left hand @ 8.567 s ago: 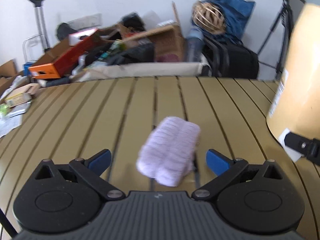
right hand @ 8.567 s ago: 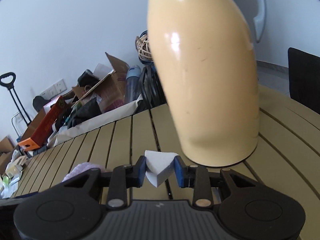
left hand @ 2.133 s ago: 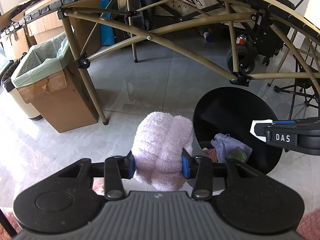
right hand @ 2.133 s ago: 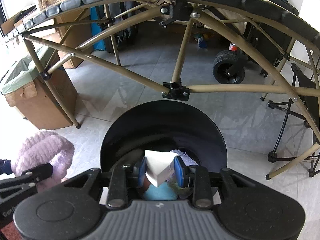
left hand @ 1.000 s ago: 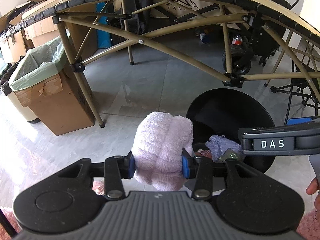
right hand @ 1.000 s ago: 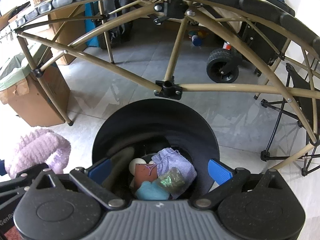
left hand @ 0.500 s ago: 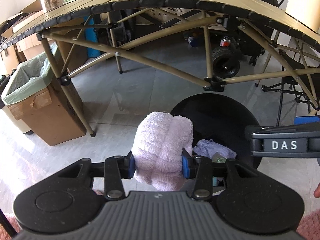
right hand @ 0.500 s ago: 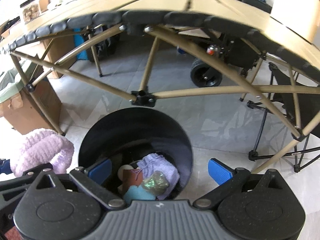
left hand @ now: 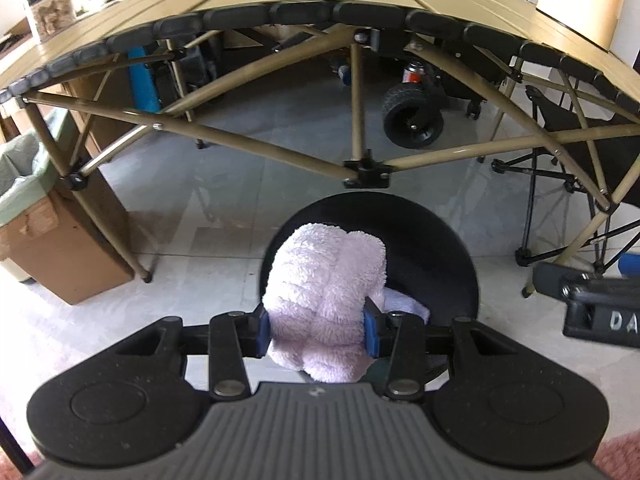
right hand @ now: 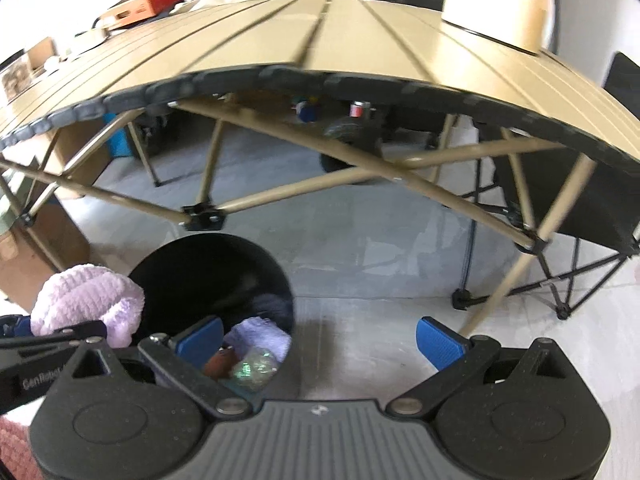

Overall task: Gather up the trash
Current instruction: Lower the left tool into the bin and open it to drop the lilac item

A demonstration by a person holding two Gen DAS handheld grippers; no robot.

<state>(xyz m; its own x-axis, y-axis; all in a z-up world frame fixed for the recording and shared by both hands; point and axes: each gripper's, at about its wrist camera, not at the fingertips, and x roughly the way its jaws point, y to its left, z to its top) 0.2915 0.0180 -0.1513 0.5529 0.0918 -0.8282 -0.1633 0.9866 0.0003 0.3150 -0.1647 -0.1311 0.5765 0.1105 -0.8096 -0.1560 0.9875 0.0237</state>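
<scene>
My left gripper [left hand: 316, 330] is shut on a fluffy lilac cloth [left hand: 326, 300] and holds it above the open mouth of a round black bin [left hand: 432, 240] on the floor. The cloth also shows at the left of the right wrist view [right hand: 86, 304]. My right gripper [right hand: 320, 338] is open and empty, to the right of the bin [right hand: 192, 272]. Inside the bin lie a lilac rag [right hand: 262, 338], a brown item and a shiny green wrapper [right hand: 252, 372]. The right gripper's body shows at the right edge of the left wrist view [left hand: 600, 312].
A tan slatted folding table [left hand: 360, 4] with crossed legs [left hand: 360, 168] stands over and behind the bin. A cardboard box lined with a green bag [left hand: 44, 220] stands at the left. A black folding chair [right hand: 568, 208] and a wheeled cart [left hand: 412, 114] are beyond.
The right gripper let its white paper fall into the bin, opened, then rose and drew to the right. The left gripper carried the lilac cloth rightwards over the bin.
</scene>
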